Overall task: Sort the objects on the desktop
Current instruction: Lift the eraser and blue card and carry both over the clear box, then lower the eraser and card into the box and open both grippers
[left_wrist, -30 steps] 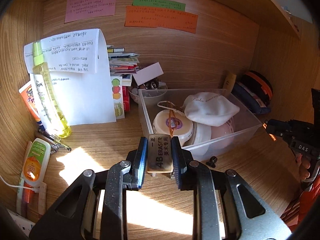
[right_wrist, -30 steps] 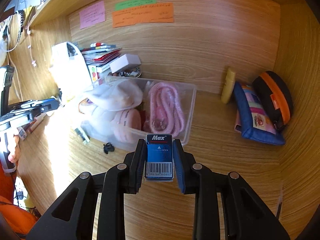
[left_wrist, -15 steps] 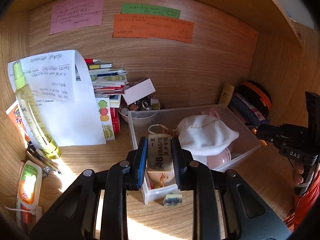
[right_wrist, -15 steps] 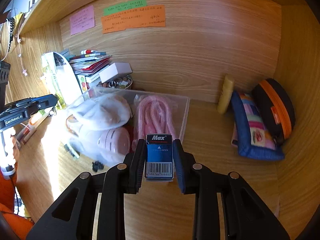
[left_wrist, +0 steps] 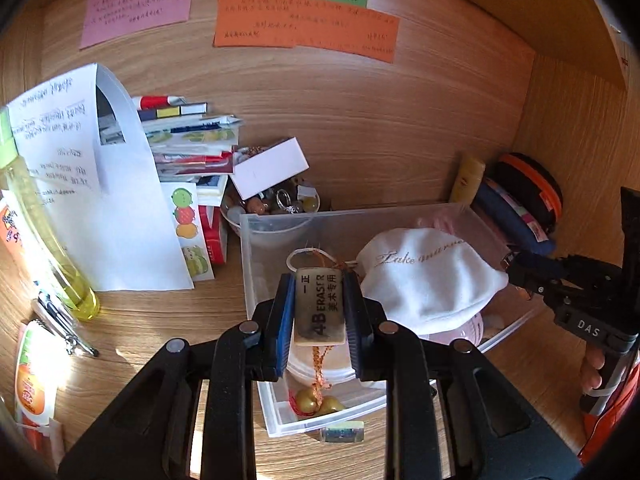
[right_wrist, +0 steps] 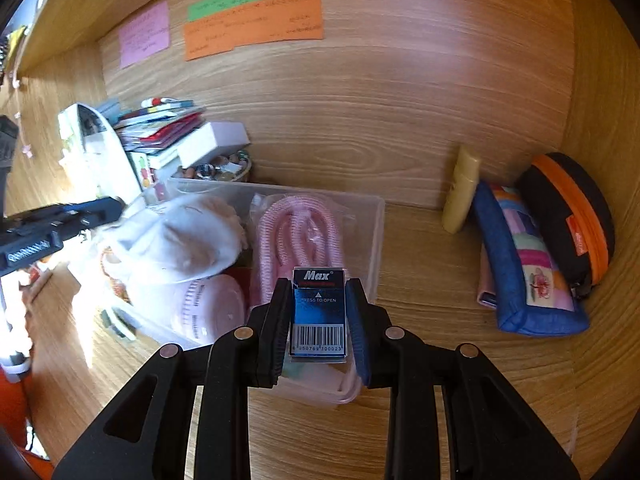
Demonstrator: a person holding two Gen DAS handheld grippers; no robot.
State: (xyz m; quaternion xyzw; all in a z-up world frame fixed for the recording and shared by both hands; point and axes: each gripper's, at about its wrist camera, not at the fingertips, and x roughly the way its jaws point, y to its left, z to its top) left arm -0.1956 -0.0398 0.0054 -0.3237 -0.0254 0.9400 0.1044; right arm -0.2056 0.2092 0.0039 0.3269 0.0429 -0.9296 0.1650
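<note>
My left gripper [left_wrist: 319, 304] is shut on a worn tan 4B eraser [left_wrist: 320, 307] and holds it over the left part of the clear plastic bin [left_wrist: 256, 248]. My right gripper [right_wrist: 318, 316] is shut on a small blue Max staple box [right_wrist: 318, 314] above the bin's near right corner [right_wrist: 372, 216]. The bin holds a white cloth pouch [left_wrist: 428, 276], a round pink case [right_wrist: 208, 308], a coiled pink cable [right_wrist: 300, 236] and a gold charm on an orange cord [left_wrist: 316, 402]. The right gripper also shows at the right of the left wrist view [left_wrist: 516, 270].
A small eraser [left_wrist: 342, 434] lies on the desk in front of the bin. Papers, a book stack [left_wrist: 188, 148], a yellow bottle [left_wrist: 52, 240] and a bowl of trinkets [left_wrist: 276, 204] stand left. A blue pouch [right_wrist: 520, 272], an orange-zipped case [right_wrist: 572, 216] and a tan tube [right_wrist: 460, 196] sit right.
Both grippers have moved forward and over the bin, each still holding its object. The bin now lies under the fingertips in both views.
</note>
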